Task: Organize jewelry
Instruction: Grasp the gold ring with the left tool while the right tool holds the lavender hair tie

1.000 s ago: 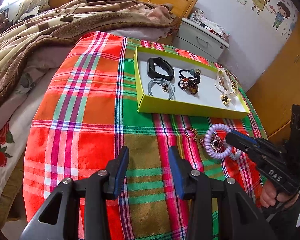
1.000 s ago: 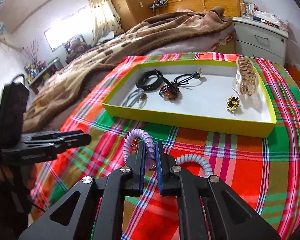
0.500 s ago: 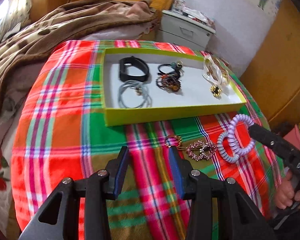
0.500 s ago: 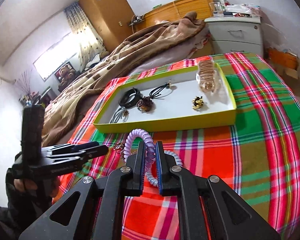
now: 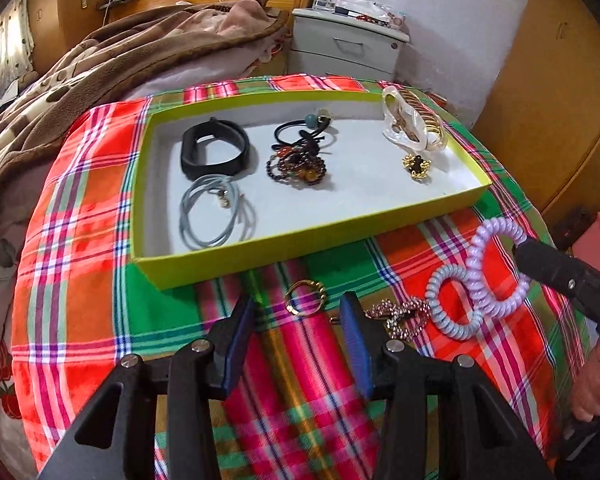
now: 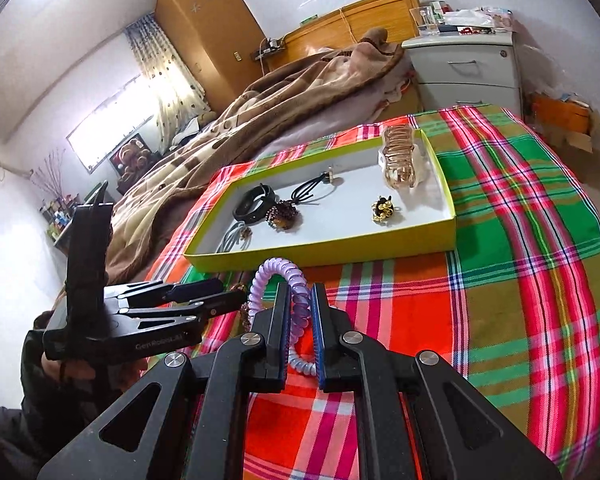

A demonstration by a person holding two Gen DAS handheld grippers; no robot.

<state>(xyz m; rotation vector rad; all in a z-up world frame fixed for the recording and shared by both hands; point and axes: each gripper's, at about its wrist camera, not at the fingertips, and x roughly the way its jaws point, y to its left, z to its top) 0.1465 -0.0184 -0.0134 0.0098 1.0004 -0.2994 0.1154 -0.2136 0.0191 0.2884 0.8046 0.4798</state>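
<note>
Left gripper (image 5: 298,312) moved toward gold ring (image 5: 306,297) at 12 o'clock, jaws just widened, empty, only left view shows ring, right gripper (image 6: 300,304) clamps purple coil hair tie (image 6: 278,280).

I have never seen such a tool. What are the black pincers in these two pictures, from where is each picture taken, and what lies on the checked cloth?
No robot is here. A person holds a hand tool with two fingers in each hand, and a small camera on each tool looks forward along its fingers. So one picture is the left tool's view and the other is the right tool's view.

The left gripper is open and holds nothing; its jaws have just been opening. A gold ring lies on the cloth just beyond its fingertips.

The right gripper is shut on a purple coil tie. A second, paler coil hangs from it and rests on the cloth, next to a sparkly clip.

Behind stands a yellow tray with a black band, grey cords, beads, a black tie, a gold brooch and a claw clip.
</note>
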